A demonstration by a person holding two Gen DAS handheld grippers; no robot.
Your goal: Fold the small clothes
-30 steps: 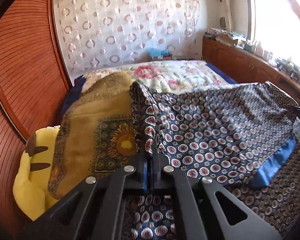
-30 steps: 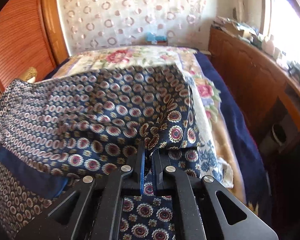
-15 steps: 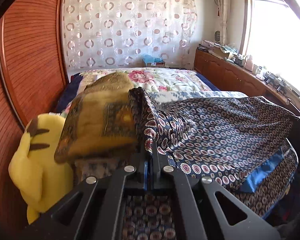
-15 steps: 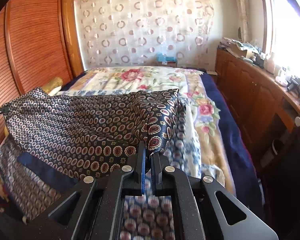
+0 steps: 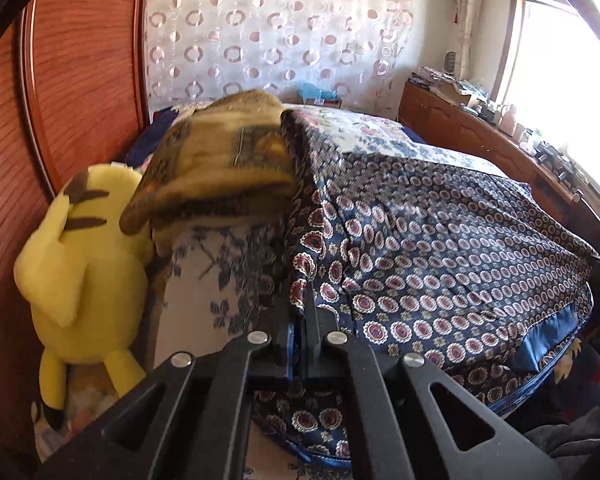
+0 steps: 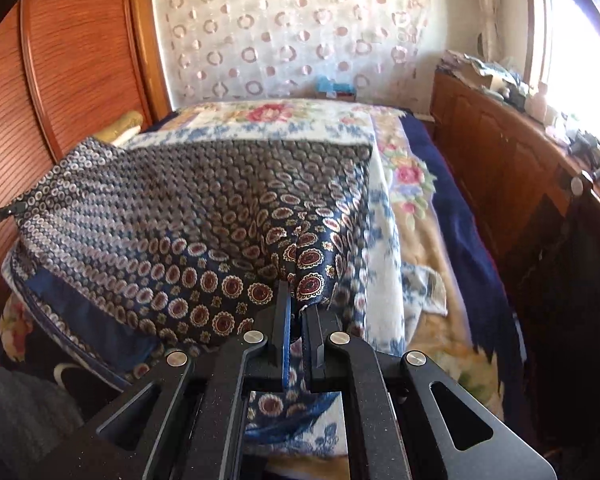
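with my left gripper (image 5: 303, 312) and right gripper (image 6: 297, 312) each pinching a corner of the cloth (image 5: 440, 240) stretched above the bed (image 6: 384, 208), i'd keep it taut and level while folding.

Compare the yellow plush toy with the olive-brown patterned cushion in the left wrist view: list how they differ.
Colour: the yellow plush toy is plain bright yellow with dark brown stripes; the olive-brown patterned cushion is dull gold-brown with a printed border.
Position: the toy sits low against the reddish wooden panel; the cushion lies higher, on the bedding.
Shape: the toy has feet; the cushion is a flat pad.
Both are soft and neither is held.
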